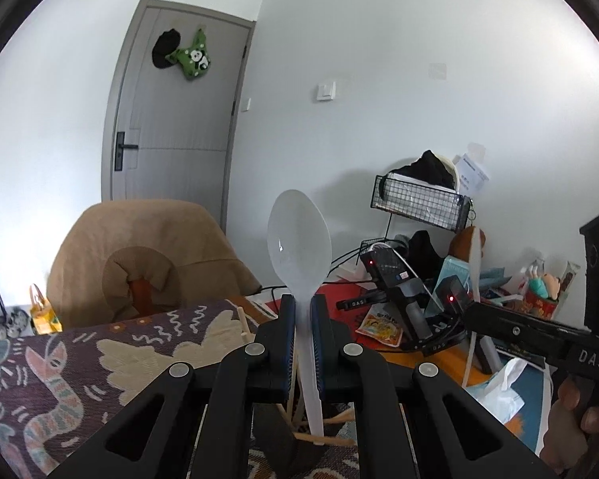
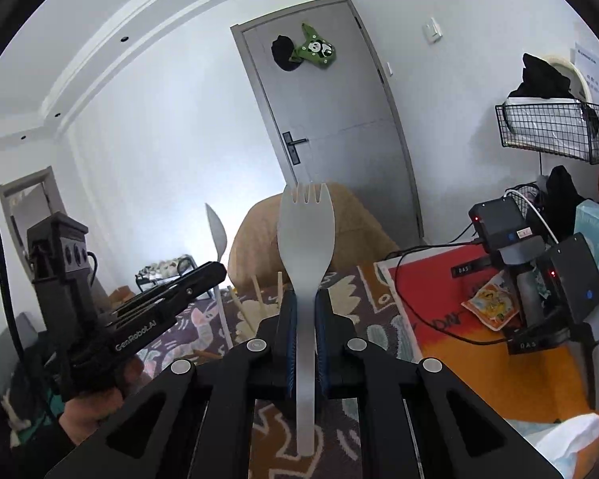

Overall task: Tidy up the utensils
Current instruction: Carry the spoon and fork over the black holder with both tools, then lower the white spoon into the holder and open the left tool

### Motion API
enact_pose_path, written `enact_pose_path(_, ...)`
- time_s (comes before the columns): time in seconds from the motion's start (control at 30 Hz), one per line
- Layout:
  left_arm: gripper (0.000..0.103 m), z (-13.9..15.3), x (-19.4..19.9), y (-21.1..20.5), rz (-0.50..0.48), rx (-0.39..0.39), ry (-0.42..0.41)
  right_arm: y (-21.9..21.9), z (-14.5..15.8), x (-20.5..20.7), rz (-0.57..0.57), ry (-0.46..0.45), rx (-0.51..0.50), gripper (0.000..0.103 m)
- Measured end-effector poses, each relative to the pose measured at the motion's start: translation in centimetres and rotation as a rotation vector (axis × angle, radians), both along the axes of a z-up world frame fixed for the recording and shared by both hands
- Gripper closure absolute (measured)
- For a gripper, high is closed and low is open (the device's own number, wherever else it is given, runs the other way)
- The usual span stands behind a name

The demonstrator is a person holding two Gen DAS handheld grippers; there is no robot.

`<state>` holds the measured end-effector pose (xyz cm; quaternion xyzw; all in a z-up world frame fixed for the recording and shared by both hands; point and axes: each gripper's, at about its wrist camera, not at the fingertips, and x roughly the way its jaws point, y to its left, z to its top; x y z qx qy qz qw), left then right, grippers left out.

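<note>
Honestly, both grips look sketchy: the left gripper (image 1: 303, 311) pinches a translucent white plastic spoon (image 1: 299, 239) by its thin neck, and the right gripper (image 2: 304, 311) clamps a white plastic spork (image 2: 304, 235) the same way, both upright. Either could pivot or slip. Underneath is a patterned woven cloth (image 1: 80, 363) with wooden chopsticks (image 2: 255, 299), then a cluttered orange table (image 2: 499, 375) and grey door (image 1: 175, 119).

The translucent white plastic spoon (image 1: 299, 239) stood upright between the left gripper (image 1: 303, 311) jaws, above the patterned woven cloth (image 1: 80, 359). The white plastic spork (image 2: 304, 239) stood likewise in the right gripper (image 2: 304, 311).
</note>
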<state>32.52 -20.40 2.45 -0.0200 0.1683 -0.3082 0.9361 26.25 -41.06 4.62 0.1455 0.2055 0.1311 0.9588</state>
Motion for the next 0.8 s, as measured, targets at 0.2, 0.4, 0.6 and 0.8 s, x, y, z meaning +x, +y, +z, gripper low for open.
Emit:
enact_pose_path(0.2, 0.094, 0.2, -0.9, -0.1, 0.014, 0.018, -0.059, 0.3, -0.4, -0.1, 0.005, 0.004, -0.002, 0.093)
enact_pose_path(0.4, 0.094, -0.2, -0.1, -1.0, 0.035, 0.041, -0.071, 0.1, -0.6, -0.3, 0.000, 0.005, -0.010, 0.093)
enact_pose_path(0.6, 0.094, -1.5, 0.9, -2.1, 0.043, 0.092, -0.027, -0.3, -0.9, -0.2, -0.007, 0.010, -0.005, 0.093)
enact_pose_path(0.8, 0.094, -1.9, 0.8, -1.7, 0.026, 0.114, 0.029, -0.1, -1.5, 0.0, -0.002, 0.018, 0.001, 0.093)
